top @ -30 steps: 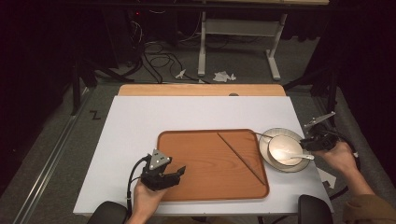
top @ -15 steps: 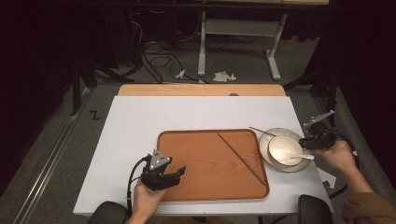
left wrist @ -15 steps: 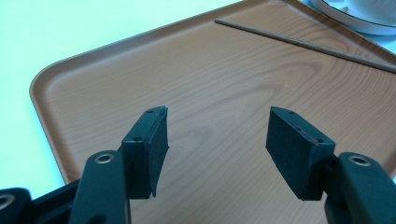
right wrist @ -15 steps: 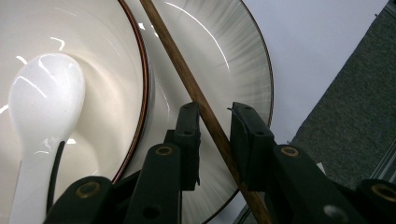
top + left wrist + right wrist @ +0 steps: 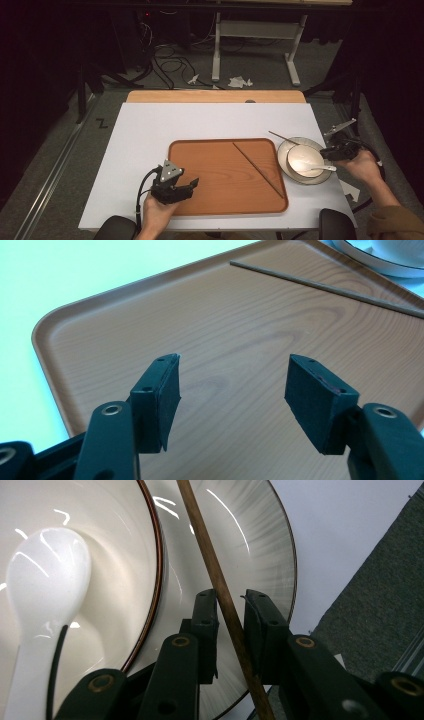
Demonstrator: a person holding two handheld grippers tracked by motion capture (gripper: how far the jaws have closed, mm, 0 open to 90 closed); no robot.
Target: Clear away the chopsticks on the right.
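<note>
The right gripper [image 5: 230, 630], at the tabletop's right edge, has just been closing its jaws around a chopstick [image 5: 215, 575] lying across the plate [image 5: 260, 540], apparently to lift it; a narrow gap remains. A bowl [image 5: 100, 580] with a white spoon [image 5: 45, 580] sits on that plate. The left gripper [image 5: 232, 390] hovers wide open and empty over the wooden tray [image 5: 100, 340], where another chopstick [image 5: 320, 285] lies.

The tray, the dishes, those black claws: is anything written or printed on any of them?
No readable text anywhere.
Tray: plain wood grain.
Plate, bowl and spoon: no print.
Floor beside the table: a black zigzag mark, like a "Z", perhaps just tape.
</note>
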